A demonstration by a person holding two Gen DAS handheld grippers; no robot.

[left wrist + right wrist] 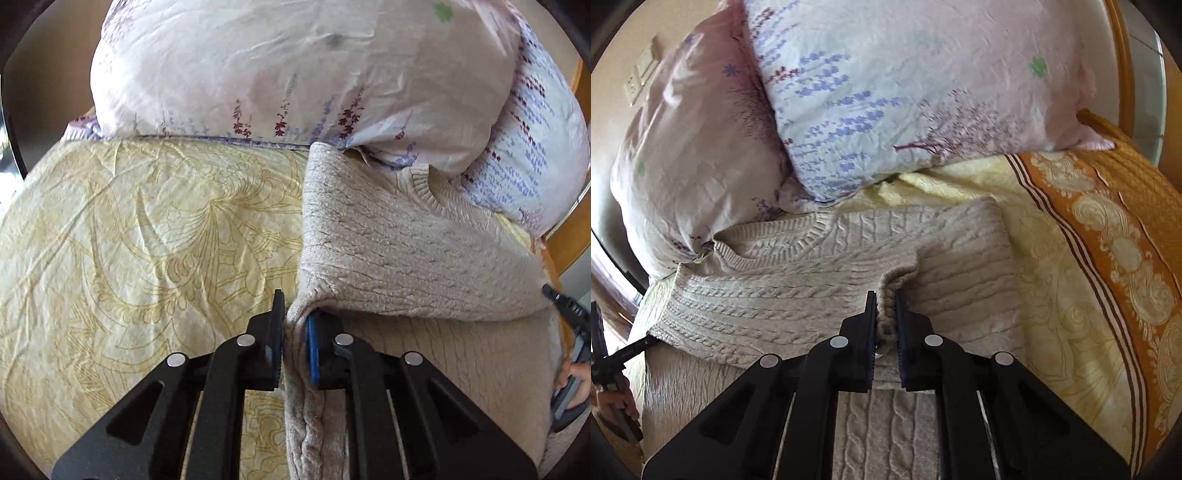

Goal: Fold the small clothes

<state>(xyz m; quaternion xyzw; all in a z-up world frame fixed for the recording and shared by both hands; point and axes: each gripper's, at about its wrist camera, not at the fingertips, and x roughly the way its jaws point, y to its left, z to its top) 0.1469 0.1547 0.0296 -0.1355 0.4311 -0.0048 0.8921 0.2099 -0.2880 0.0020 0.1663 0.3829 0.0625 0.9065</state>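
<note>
A beige cable-knit sweater (pixel 399 254) lies on a yellow patterned bedspread (pixel 147 236), its collar toward the pillows, with its lower part folded up over the body. My left gripper (pixel 294 314) is shut on the sweater's left folded edge. In the right wrist view the sweater (pixel 820 280) fills the middle, and my right gripper (pixel 886 306) is shut on a bunched fold of it near the right side. The right gripper shows at the right edge of the left wrist view (pixel 569 325); the left gripper shows at the left edge of the right wrist view (pixel 613 365).
Two large floral pillows (pixel 288 70) (pixel 923 88) press against the sweater's collar end. An orange patterned border of the bedspread (pixel 1108 221) runs down the right. A wooden bed frame (pixel 576 206) sits behind the pillows. Wall switches (pixel 639 77) are at upper left.
</note>
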